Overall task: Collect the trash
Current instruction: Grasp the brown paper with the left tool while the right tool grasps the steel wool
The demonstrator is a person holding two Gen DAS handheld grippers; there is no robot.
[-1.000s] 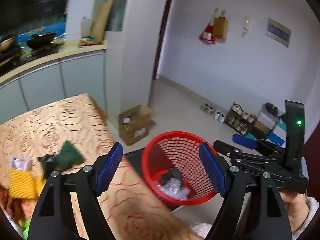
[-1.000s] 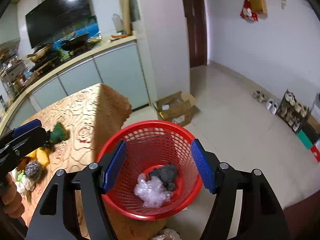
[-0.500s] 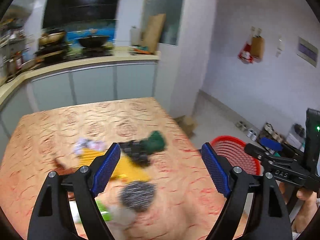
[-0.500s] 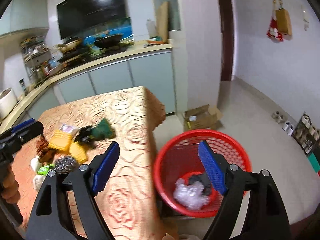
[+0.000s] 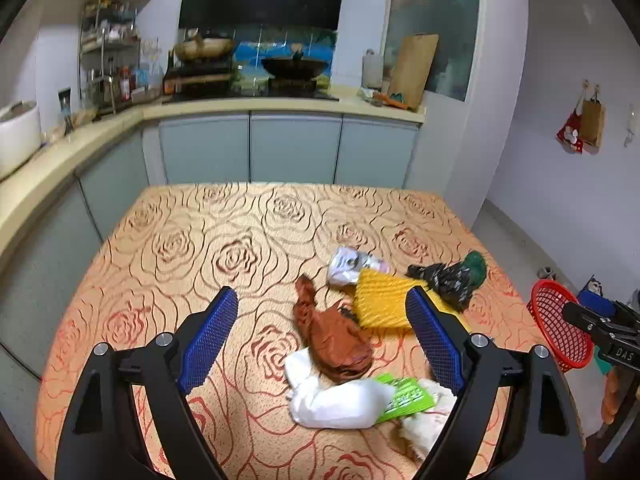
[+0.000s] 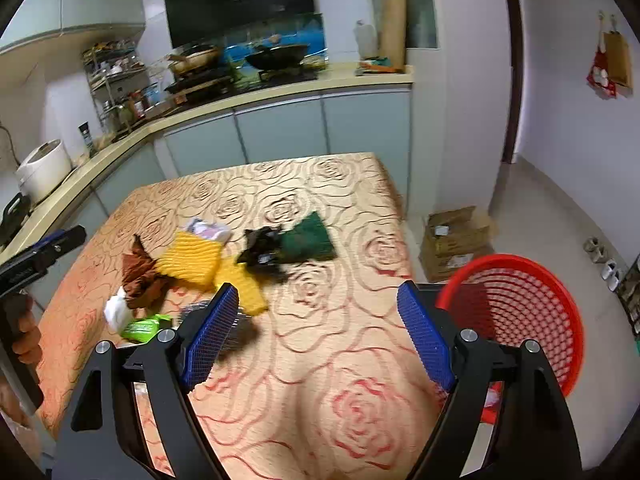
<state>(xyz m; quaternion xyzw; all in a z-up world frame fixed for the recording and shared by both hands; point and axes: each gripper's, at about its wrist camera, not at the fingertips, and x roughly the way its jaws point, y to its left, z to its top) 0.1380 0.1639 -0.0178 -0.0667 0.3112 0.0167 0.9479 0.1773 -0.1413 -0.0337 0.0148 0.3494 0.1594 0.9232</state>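
Note:
Trash lies on the rose-patterned table [image 5: 208, 240]: a brown crumpled wrapper [image 5: 334, 340], a yellow ribbed sponge [image 5: 380, 300], a white wad [image 5: 336, 400], a green packet [image 5: 406, 398], a black-and-green bundle [image 5: 454, 276] and a white printed packet [image 5: 348, 266]. My left gripper [image 5: 322, 336] is open and empty above the brown wrapper. My right gripper [image 6: 316, 332] is open and empty over the table's near right part; the trash pile [image 6: 192, 268] lies ahead to its left. The red mesh basket [image 6: 520, 312] stands off the table's right edge.
A kitchen counter [image 5: 280, 104] with pans runs behind and left of the table. A cardboard box [image 6: 456, 240] sits on the floor beyond the basket. The right gripper shows at the right edge of the left wrist view [image 5: 600, 328].
Both grippers have swung left, away from the red basket, and now face the table and its trash. Both stayed open and empty.

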